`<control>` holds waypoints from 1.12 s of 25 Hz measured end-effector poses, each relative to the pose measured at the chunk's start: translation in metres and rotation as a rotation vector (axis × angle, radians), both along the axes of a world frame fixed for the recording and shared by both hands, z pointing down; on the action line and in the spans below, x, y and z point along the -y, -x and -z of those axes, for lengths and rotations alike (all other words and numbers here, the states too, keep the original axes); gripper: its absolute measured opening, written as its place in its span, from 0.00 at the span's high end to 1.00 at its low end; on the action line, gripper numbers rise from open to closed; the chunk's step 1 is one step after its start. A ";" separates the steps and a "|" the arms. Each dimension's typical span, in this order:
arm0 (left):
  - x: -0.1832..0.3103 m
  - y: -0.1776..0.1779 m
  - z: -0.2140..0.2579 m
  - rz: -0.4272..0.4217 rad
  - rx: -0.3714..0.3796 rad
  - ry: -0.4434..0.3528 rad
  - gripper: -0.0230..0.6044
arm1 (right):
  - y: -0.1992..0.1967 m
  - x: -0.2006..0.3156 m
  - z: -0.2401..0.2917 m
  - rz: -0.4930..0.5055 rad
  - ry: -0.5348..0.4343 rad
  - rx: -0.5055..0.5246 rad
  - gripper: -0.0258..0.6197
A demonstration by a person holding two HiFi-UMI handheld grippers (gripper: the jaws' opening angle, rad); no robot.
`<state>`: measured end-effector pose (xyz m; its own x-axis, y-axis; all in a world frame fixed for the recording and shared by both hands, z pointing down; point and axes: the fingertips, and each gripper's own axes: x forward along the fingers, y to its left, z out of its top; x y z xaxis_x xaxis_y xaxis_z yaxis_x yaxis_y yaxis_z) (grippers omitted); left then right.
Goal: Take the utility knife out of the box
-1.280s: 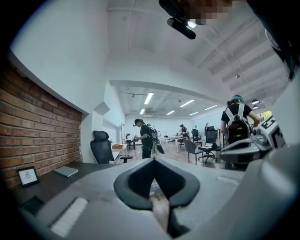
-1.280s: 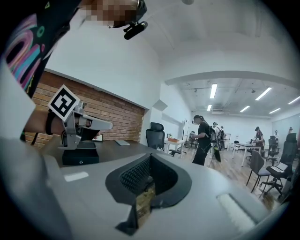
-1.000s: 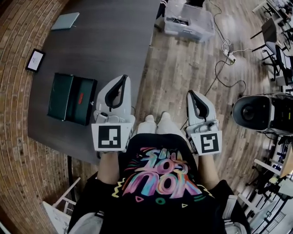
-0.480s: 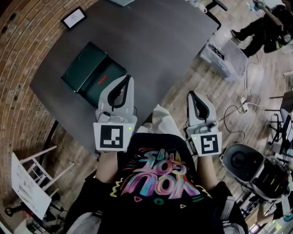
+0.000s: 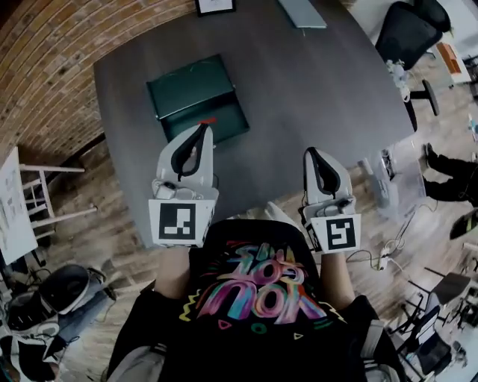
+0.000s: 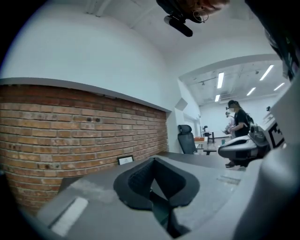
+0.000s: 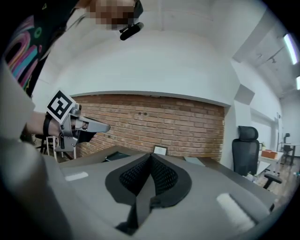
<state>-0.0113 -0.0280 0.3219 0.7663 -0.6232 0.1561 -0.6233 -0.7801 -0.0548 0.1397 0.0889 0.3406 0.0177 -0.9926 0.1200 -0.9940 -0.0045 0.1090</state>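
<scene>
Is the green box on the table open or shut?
Open: the green box lies spread in two halves on the table, a red item showing in the nearer half.

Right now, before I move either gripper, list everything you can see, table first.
table: one, dark grey, centre of the head view
box: one, dark green, open, on the table just beyond the left gripper
utility knife: one, red, only a sliver shows, in the box's near half
picture frame: one, black-edged, table's far edge
office chair: one, black, far right
brick wall: one, red-brown, left
left gripper: one, white, shut, empty
right gripper: one, white, shut, empty
</scene>
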 end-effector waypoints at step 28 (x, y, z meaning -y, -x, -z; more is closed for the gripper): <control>0.056 0.063 0.000 0.447 0.075 0.024 0.96 | 0.044 0.162 0.013 0.524 -0.031 0.035 0.96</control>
<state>-0.0745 -0.0838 0.3219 0.4083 -0.8860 0.2197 -0.8943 -0.4365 -0.0981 0.0959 -0.0733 0.3280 -0.4858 -0.8702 0.0819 -0.8667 0.4917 0.0833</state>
